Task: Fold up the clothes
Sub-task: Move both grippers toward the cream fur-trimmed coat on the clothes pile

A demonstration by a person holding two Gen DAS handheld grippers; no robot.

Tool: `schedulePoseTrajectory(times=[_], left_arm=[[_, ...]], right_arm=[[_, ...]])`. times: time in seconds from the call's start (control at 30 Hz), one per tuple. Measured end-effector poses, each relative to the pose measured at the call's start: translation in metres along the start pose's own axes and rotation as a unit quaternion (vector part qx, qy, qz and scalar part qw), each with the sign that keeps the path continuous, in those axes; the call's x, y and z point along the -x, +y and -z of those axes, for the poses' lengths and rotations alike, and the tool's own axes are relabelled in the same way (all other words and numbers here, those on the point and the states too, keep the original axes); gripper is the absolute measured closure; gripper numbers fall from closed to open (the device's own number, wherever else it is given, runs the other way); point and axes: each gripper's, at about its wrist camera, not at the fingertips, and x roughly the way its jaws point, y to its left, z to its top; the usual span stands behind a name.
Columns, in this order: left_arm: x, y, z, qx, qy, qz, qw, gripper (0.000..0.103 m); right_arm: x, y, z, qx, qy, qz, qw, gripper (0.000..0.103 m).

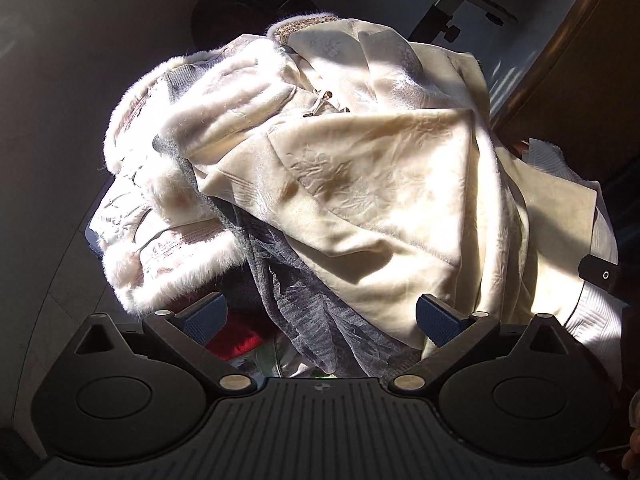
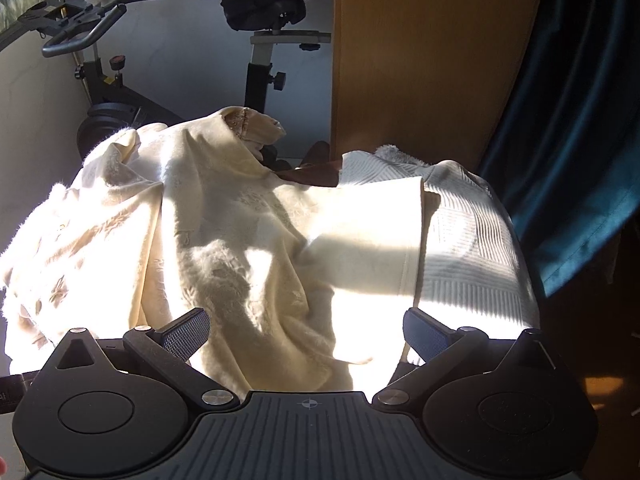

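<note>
My left hand-held gripper [image 1: 320, 314] hangs just above the cream garment [image 1: 372, 184], jaws spread wide, gripping nothing. My right hand-held gripper [image 2: 306, 330] hovers over it too, fingers likewise parted.

Cream velvety embossed garment [image 1: 372, 184], fluffy fur trim [image 1: 168, 288], ribbed white knit [image 2: 472, 240]

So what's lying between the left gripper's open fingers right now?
In the left wrist view, grey leaf-patterned fabric lies between the left gripper's fingers, with the cream garment draped over its right side.
</note>
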Motion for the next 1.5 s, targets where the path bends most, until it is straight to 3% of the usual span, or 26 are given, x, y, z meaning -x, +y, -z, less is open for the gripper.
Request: schedulePoseTrajectory(times=[0.17,0.37,0.7,0.87,1.03,1.13,1.3,1.33,1.37,1.43,1.5], left_arm=[[-0.009,-0.006,-0.018,0.007,0.012,-0.024,0.9996,0.001],[-0.018,-0.026,-0.041,-0.002,0.006,-0.043,0.9990,0.001],[-0.056,-0.076,-0.070,-0.045,-0.024,-0.041,0.9979,0.001],[-0.094,-0.073,-0.075,-0.032,-0.014,-0.053,0.9980,0.000],[-0.094,-0.079,-0.068,-0.043,-0.035,-0.070,0.9960,0.000],[-0.092,-0.087,-0.063,-0.070,-0.059,-0.087,0.9919,0.000],[-0.091,-0.096,-0.065,-0.086,-0.060,-0.109,0.9885,0.000],[-0.088,-0.098,-0.064,-0.094,-0.065,-0.113,0.9870,0.001],[-0.081,-0.102,-0.061,-0.106,-0.077,-0.107,0.9855,0.009],[-0.066,-0.110,-0.056,-0.132,-0.102,-0.095,0.9814,0.017],[-0.060,-0.121,-0.056,-0.156,-0.124,-0.091,0.9757,0.013]], right_arm=[[-0.048,-0.004,-0.015,0.004,0.026,0.016,1.000,0.001],[-0.078,-0.003,-0.031,0.023,0.036,-0.003,0.999,0.001],[-0.133,-0.027,-0.035,0.076,0.042,0.048,0.995,0.001],[-0.162,-0.024,-0.023,0.116,0.050,0.068,0.990,0.001],[-0.170,-0.009,-0.012,0.156,0.016,0.093,0.983,0.001],[-0.168,-0.012,-0.017,0.155,0.026,0.083,0.984,0.001],[-0.164,-0.016,-0.026,0.153,0.045,0.064,0.985,0.001],[-0.161,-0.019,-0.029,0.145,0.052,0.053,0.987,0.001],[-0.155,-0.023,-0.033,0.129,0.051,0.042,0.989,0.001],[-0.142,-0.031,-0.041,0.094,0.045,0.022,0.994,0.001],[-0.131,-0.034,-0.050,0.079,0.030,0.017,0.996,0.001]])
